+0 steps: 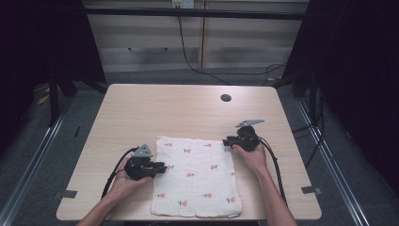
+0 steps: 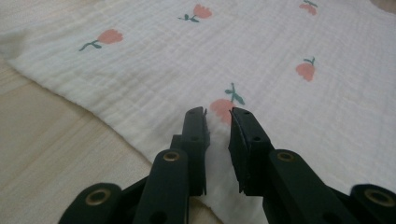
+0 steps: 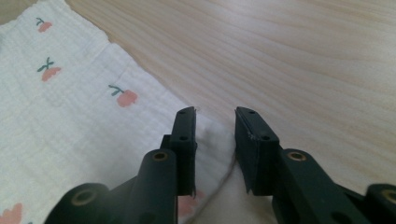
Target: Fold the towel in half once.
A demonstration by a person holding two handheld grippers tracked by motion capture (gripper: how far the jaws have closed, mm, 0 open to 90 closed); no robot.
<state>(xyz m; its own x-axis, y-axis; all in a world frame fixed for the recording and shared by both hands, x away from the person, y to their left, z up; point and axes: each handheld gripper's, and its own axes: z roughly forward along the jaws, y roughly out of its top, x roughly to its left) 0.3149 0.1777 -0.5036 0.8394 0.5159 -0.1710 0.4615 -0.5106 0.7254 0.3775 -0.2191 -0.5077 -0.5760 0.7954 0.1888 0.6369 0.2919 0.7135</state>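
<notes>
The cloth (image 1: pixel 196 176), one white square with a printed flower pattern, lies flat on the near half of the table (image 1: pixel 141 108). One dark round hole (image 1: pixel 226 98) sits well apart, near the far edge. Two grippers are present. The left gripper (image 1: pixel 160 167) rests at the cloth's left edge, jaws narrowly parted with fabric between them. The right gripper (image 1: pixel 227 141) straddles the far right corner, jaws open.

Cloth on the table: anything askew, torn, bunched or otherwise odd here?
Nothing stands out. The white flower-print cloth lies flat and roughly square on the table, with no tear or stain visible. Its far right corner, between the right gripper fingers, puckers up slightly. The left gripper sits over the left edge.
</notes>
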